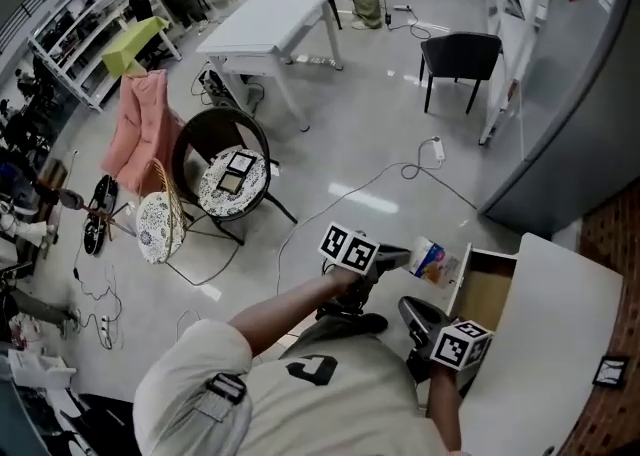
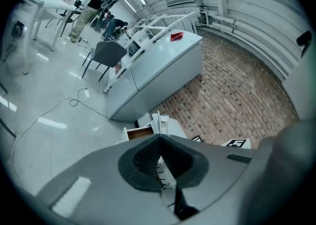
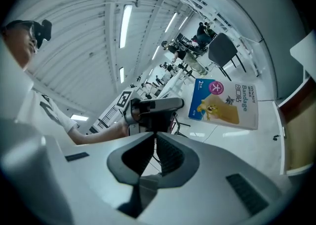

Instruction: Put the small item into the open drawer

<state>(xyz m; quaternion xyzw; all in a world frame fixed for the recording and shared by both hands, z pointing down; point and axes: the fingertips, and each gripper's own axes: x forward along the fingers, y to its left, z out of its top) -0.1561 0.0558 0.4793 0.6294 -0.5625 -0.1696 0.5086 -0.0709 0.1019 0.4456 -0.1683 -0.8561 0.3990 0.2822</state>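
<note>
Clearly the bandage box (image 1: pixel 433 262) hung just beside the open drawer (image 1: pixel 487 294), pinched edge-on by the fingers (image 2: pixel 143 157) of the left gripper (image 1: pixel 405 258). The right gripper (image 3: pixel 154 135) sat closed and empty. The carry looked nearly done; the next move would call for easing the box over the drawer and letting go.

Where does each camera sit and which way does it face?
Head view: on the person's head, steeply down at the open drawer; torso, arms, left claw, right claw show.
Left gripper view: on the left claw, toward drawer and brickwork; jaws shut on the bandage box.
Right gripper view: on the right claw, toward left claw and box; forearm shows.
Shared: all three show drawer and box.
</note>
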